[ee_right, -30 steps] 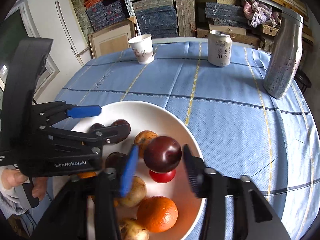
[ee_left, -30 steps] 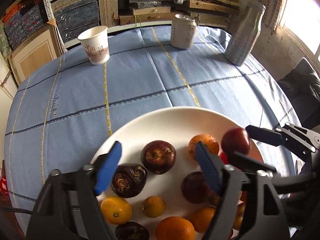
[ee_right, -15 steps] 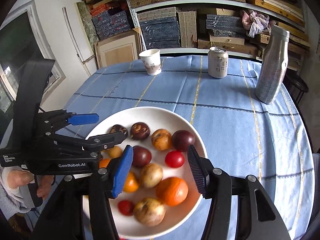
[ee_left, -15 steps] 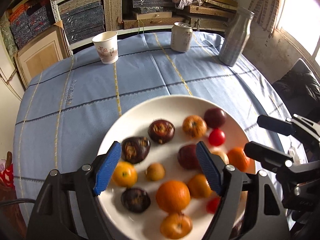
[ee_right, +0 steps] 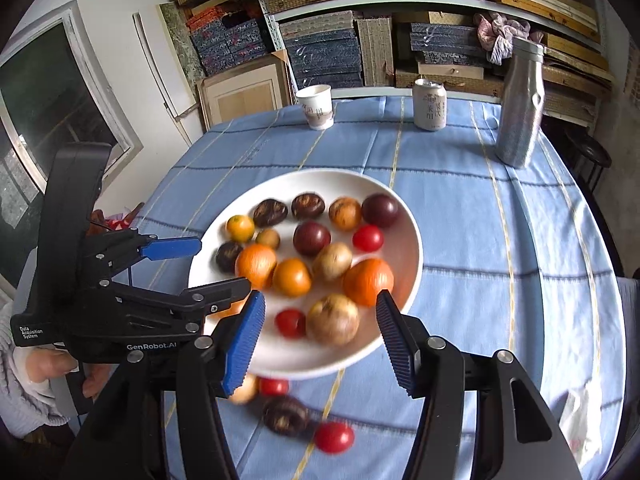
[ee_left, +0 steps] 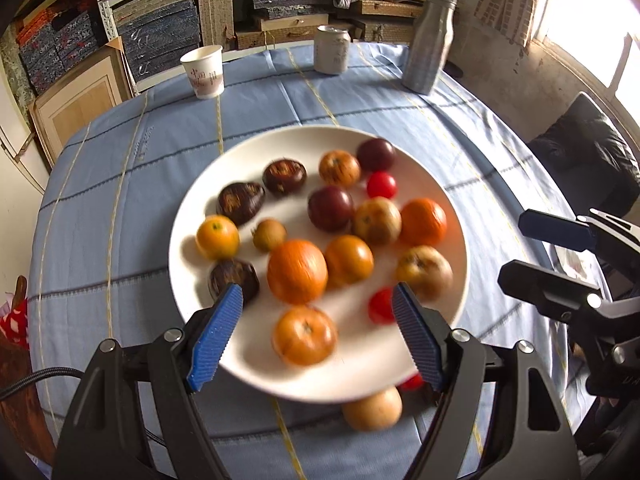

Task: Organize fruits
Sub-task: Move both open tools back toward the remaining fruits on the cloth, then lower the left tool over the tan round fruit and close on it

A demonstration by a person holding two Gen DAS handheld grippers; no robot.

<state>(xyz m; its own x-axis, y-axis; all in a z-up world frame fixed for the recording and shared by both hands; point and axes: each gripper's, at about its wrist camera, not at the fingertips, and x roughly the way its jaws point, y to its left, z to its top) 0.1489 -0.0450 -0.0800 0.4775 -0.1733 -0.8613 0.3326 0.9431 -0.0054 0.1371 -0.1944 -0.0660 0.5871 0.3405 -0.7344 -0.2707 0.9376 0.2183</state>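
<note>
A white plate (ee_left: 280, 136) on the blue checked cloth holds several fruits: oranges, dark plums, brown water chestnuts, cherry tomatoes. A dark plum (ee_right: 380, 210) lies at its far rim. Near the plate's front edge, loose on the cloth, are a tan fruit (ee_left: 372, 410), a dark chestnut (ee_right: 286, 416) and a cherry tomato (ee_right: 334, 437). My left gripper (ee_left: 316, 296) hovers open over the plate's near side with nothing between its blue pads. My right gripper (ee_right: 320, 300) also stands open and holds nothing. Seen from the right wrist, the left gripper (ee_right: 220, 266) is beside the plate's left rim.
At the table's far side stand a paper cup (ee_left: 203, 72), a drink can (ee_left: 332, 50) and a tall metal bottle (ee_left: 428, 40). Shelves of boxes fill the back wall. A dark seat (ee_left: 588, 160) is at the right. A person's hand (ee_right: 44, 364) grips the left tool.
Both grippers have drawn back and risen from the plate. The dark plum that sat between the right fingers now rests on the plate. Loose fruits in front have come into view.
</note>
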